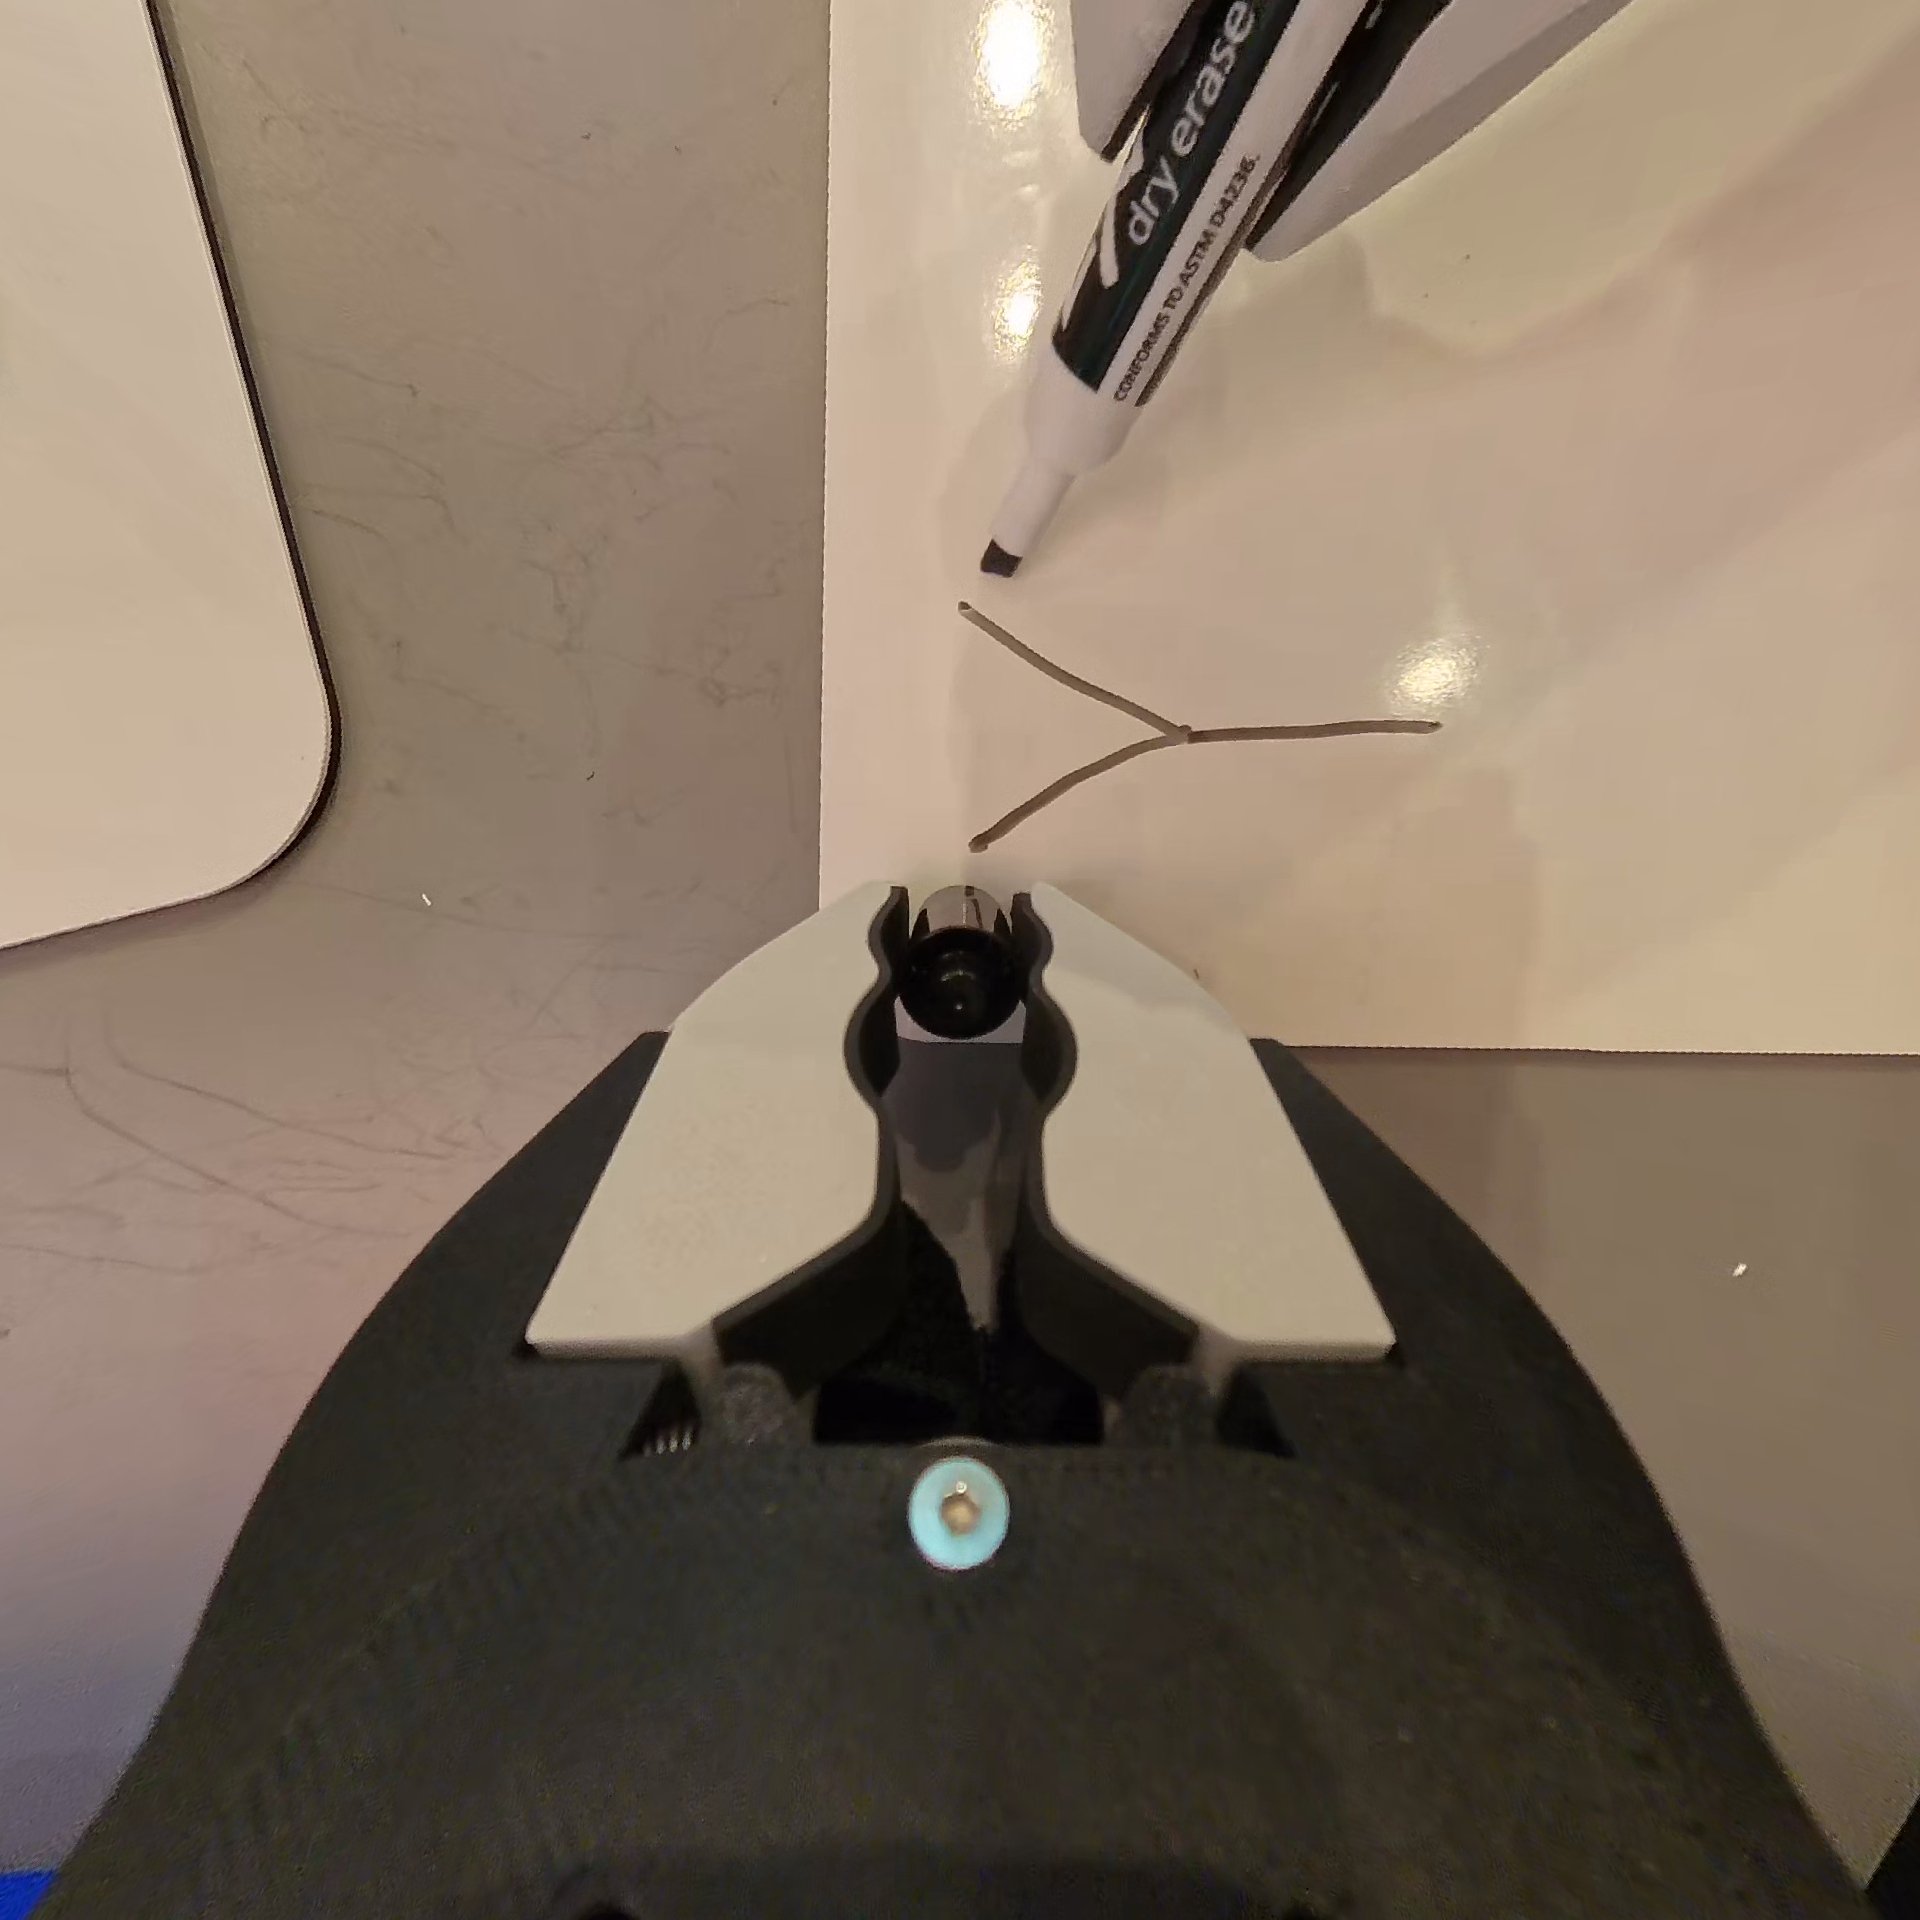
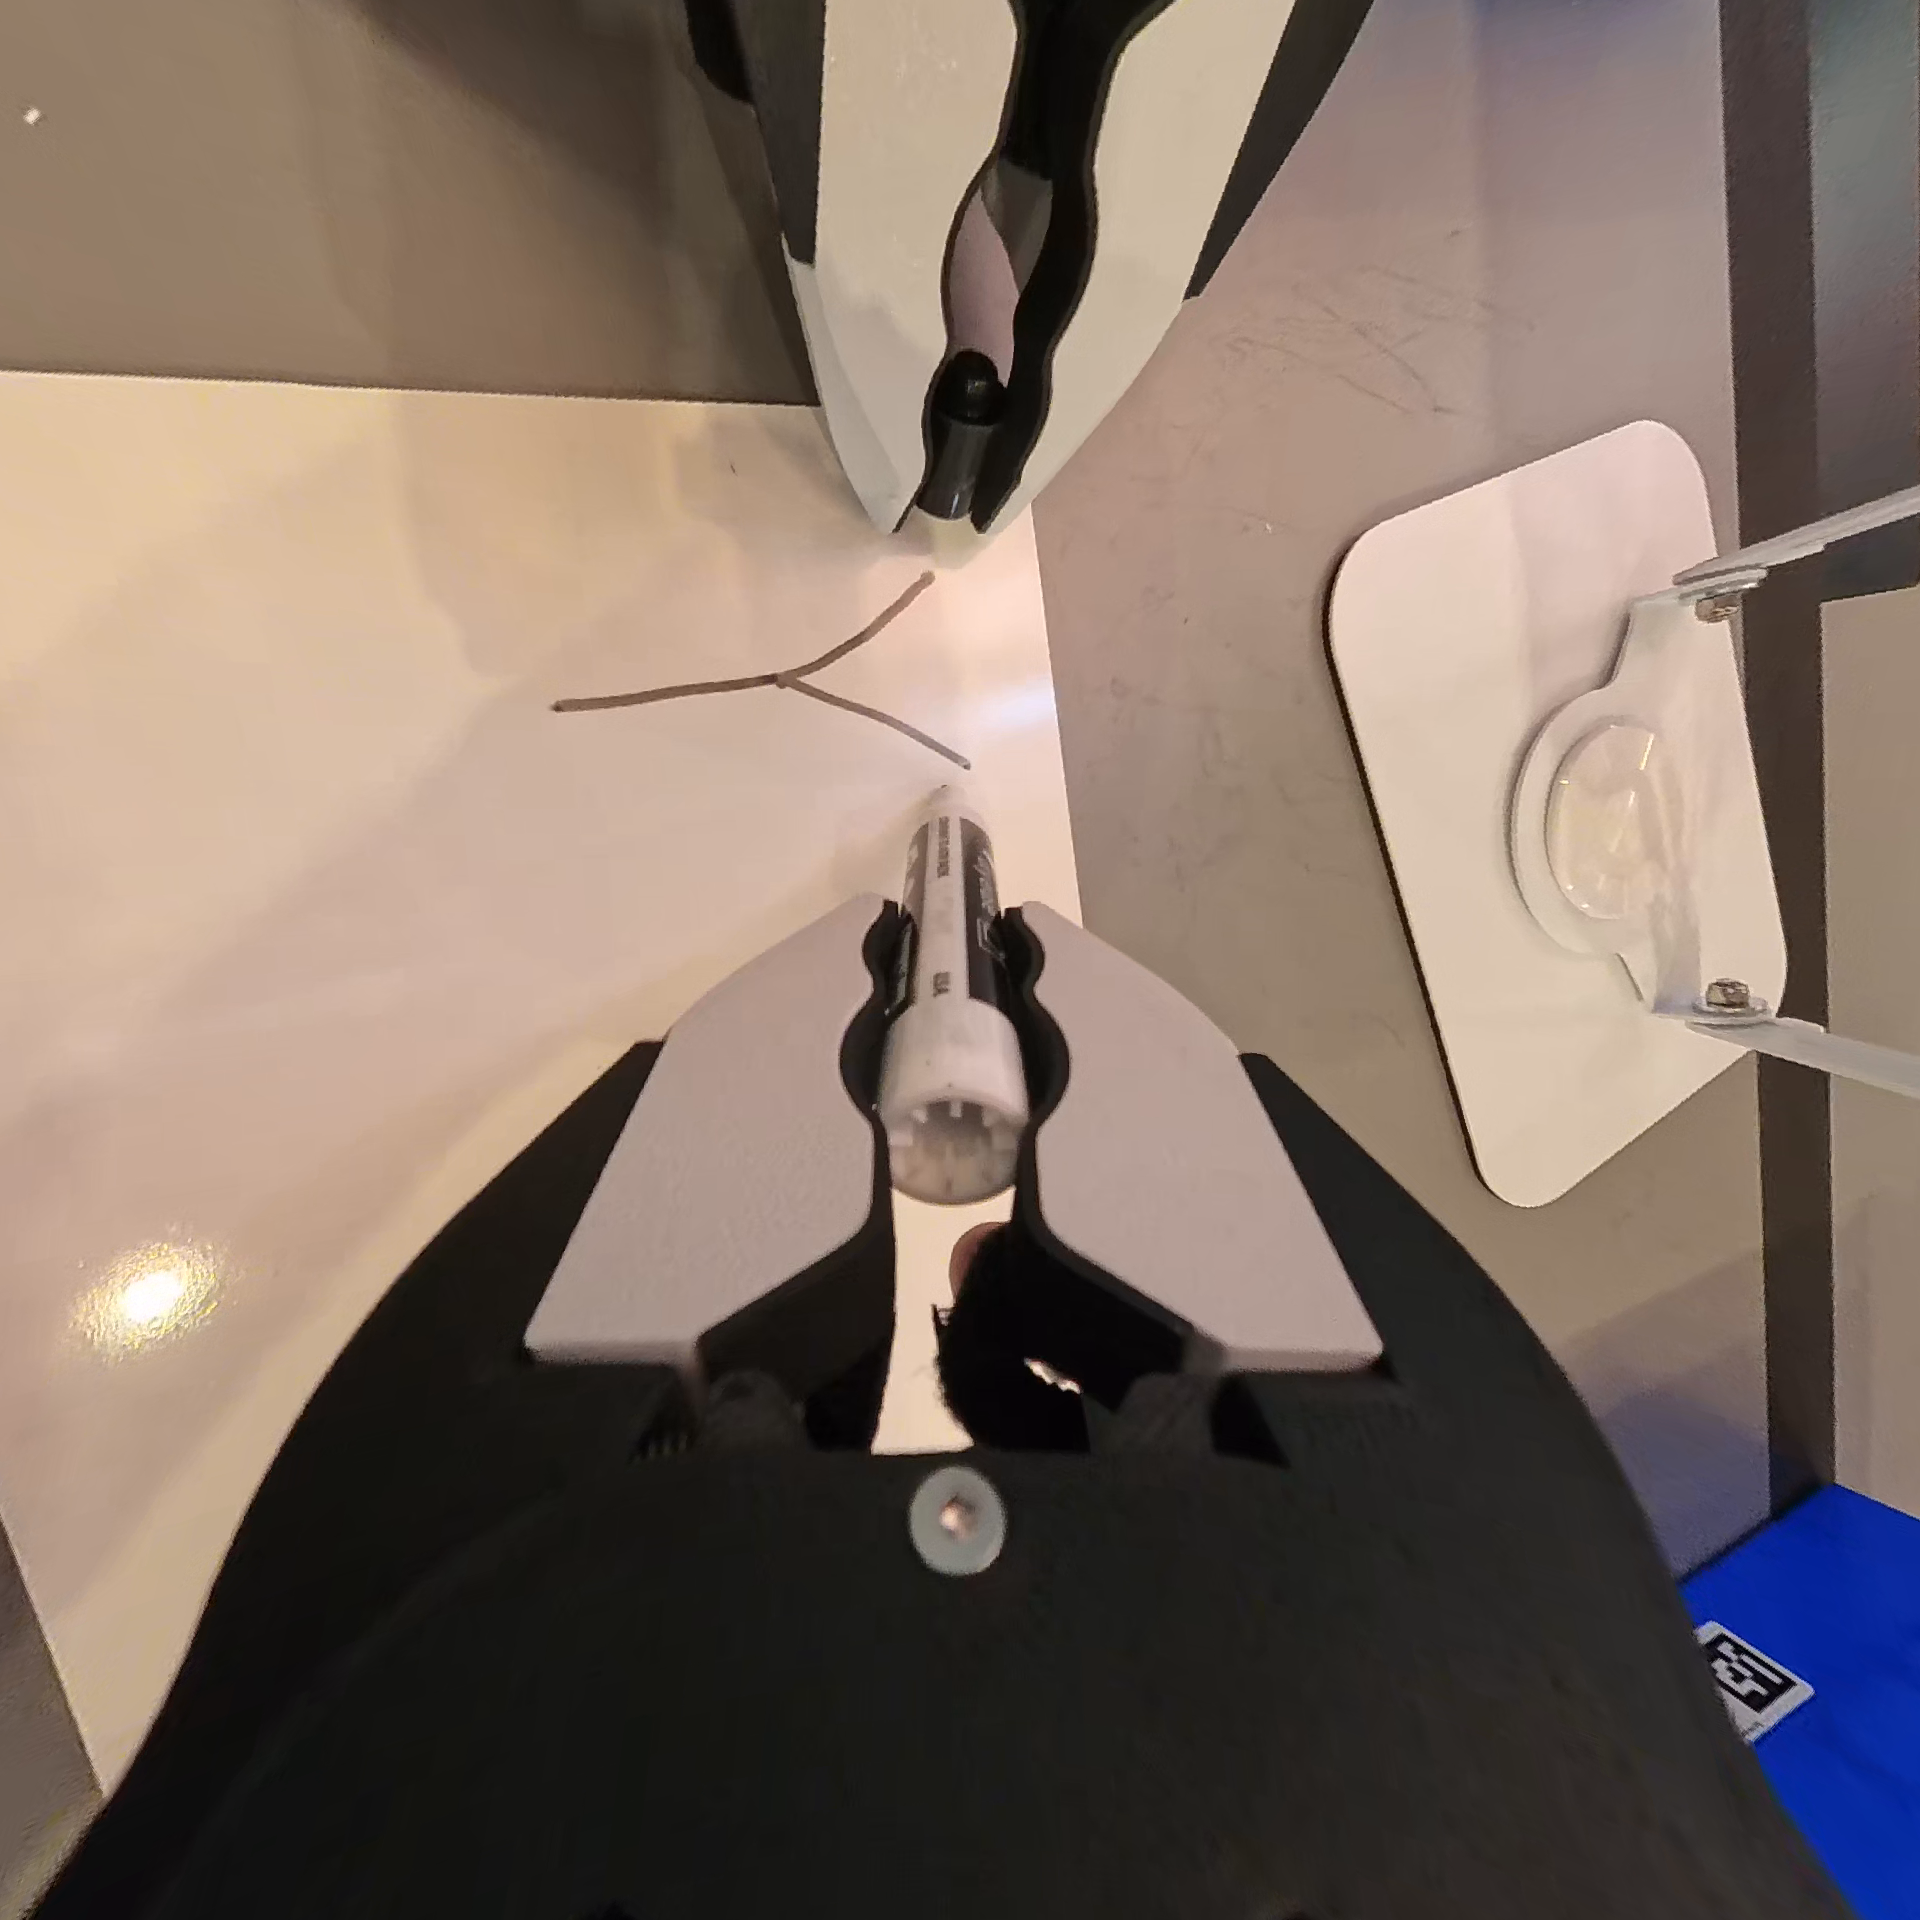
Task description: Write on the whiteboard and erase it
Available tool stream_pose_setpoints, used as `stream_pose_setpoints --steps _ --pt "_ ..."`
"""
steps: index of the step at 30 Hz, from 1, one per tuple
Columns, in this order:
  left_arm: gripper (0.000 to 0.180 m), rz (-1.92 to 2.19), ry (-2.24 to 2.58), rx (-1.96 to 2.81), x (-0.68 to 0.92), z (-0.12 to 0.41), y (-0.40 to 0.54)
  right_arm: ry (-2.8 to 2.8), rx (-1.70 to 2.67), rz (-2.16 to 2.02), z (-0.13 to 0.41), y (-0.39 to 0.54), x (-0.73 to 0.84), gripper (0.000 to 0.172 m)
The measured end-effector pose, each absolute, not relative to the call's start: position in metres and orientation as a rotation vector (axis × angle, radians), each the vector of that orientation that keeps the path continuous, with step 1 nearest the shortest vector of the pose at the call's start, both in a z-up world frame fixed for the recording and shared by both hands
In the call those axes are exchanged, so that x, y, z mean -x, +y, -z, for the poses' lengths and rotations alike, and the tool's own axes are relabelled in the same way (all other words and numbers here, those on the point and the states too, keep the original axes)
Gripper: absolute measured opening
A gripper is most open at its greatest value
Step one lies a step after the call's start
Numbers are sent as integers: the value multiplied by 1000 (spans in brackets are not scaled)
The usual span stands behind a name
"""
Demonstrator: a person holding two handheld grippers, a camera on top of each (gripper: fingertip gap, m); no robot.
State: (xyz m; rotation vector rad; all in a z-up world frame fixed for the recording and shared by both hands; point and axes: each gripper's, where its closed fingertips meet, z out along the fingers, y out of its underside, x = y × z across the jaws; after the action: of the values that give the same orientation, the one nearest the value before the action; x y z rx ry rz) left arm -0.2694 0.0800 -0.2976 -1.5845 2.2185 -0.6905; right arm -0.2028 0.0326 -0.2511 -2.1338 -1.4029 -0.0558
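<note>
Whiteboard [image 1: 1455, 468]: glossy white sheet lying flat on your grey tabletop [image 1: 540, 416], ceiling lights mirrored in it.
Mark [image 1: 1184, 732]: thin grey three-armed line, two arms splaying toward the board's edge, one running inward; it lies between your two tools.
Marker [image 2: 951, 966]: white barrel with black label, uncapped, dark chisel tip just off the end of one arm of the mark; whether it touches the board, you cannot tell.
Right hand-held gripper [image 2: 951, 920]: clenched on the marker barrel, both pads pressing it.
Left hand-held gripper [image 1: 961, 904]: clamped on the black cap [image 1: 956, 966], at the board's near edge.
Second board [image 2: 1455, 675]: small white rounded panel apart on the tabletop, with a clear bracket on it.
</note>
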Motion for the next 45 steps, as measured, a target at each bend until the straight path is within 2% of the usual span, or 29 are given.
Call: stream_pose_setpoints --steps 16,33,45 --pt "19 696 2218 1586 269 297 80 -1347 2193 74 251 13 170 20" --pt "19 693 2218 1585 269 297 79 -1514 2118 -45 250 -25 222 20" --pt "19 697 2217 1587 269 297 79 -1437 2196 -19 250 -37 184 20"
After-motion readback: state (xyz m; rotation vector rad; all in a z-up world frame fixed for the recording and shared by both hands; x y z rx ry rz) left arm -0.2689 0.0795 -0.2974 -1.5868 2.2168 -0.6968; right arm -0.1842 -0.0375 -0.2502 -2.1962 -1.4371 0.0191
